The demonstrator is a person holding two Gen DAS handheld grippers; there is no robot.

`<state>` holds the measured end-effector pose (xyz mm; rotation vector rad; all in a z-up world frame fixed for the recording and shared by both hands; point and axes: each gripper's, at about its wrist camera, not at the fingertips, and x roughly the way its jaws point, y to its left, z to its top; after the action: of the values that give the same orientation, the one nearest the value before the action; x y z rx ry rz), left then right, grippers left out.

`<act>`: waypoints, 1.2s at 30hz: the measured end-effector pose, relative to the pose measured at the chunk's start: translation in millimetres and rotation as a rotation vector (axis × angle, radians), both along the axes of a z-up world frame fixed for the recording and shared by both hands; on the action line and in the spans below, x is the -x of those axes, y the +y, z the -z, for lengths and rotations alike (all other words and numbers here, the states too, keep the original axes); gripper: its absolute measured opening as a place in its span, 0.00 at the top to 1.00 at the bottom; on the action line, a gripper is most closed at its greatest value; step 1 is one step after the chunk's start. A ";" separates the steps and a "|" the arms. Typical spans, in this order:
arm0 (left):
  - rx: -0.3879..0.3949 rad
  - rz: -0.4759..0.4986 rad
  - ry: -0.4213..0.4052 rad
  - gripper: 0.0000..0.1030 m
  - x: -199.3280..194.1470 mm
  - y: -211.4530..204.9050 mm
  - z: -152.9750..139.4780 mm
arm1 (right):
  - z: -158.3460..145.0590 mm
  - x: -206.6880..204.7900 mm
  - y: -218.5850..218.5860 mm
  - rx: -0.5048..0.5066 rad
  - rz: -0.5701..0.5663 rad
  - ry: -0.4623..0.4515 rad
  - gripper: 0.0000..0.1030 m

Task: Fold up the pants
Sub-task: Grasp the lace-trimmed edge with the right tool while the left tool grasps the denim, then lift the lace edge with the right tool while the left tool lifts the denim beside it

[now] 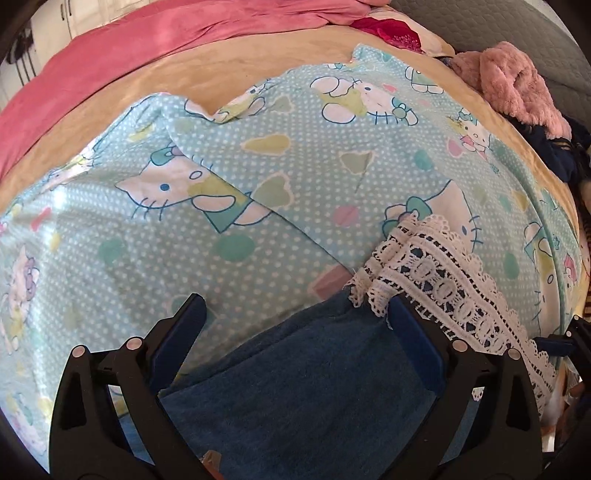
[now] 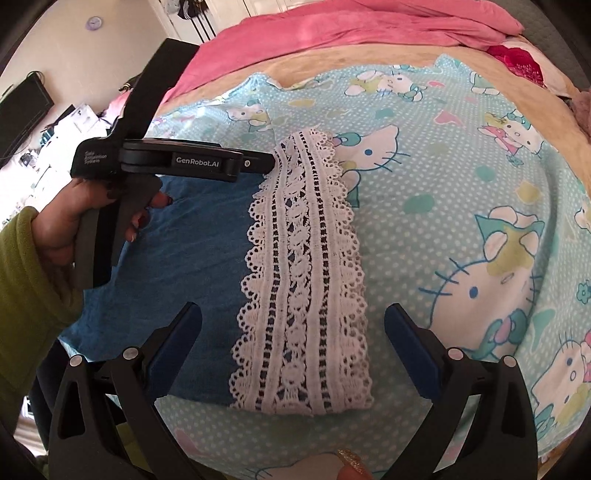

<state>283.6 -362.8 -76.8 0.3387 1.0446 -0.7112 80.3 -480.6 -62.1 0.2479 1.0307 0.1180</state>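
The blue pants (image 2: pixel 192 273) with a white lace hem (image 2: pixel 306 280) lie folded flat on the bed. In the right wrist view my left gripper (image 2: pixel 271 162) reaches in from the left, its tips at the far corner of the lace hem. In the left wrist view that gripper (image 1: pixel 295 314) is open wide over the blue cloth (image 1: pixel 295 387), with the lace (image 1: pixel 443 280) by its right finger. My right gripper (image 2: pixel 293 325) is open and empty, just above the near end of the lace hem.
The pants rest on a light blue Hello Kitty sheet (image 2: pixel 461 192) over a tan cover (image 1: pixel 221 70). A pink blanket (image 2: pixel 351 29) lies at the far side. A pink plush item (image 1: pixel 513 85) and dark clothes (image 1: pixel 565 151) sit at the right edge.
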 end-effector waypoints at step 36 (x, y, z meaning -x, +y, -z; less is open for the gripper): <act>0.111 0.010 -0.008 0.94 31.9 -10.2 -6.4 | -6.3 -14.0 11.1 -0.115 -0.020 -0.014 0.76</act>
<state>251.7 -373.1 -70.4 0.2503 0.9925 -0.7729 94.4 -469.4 -55.8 0.3409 1.0137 0.1970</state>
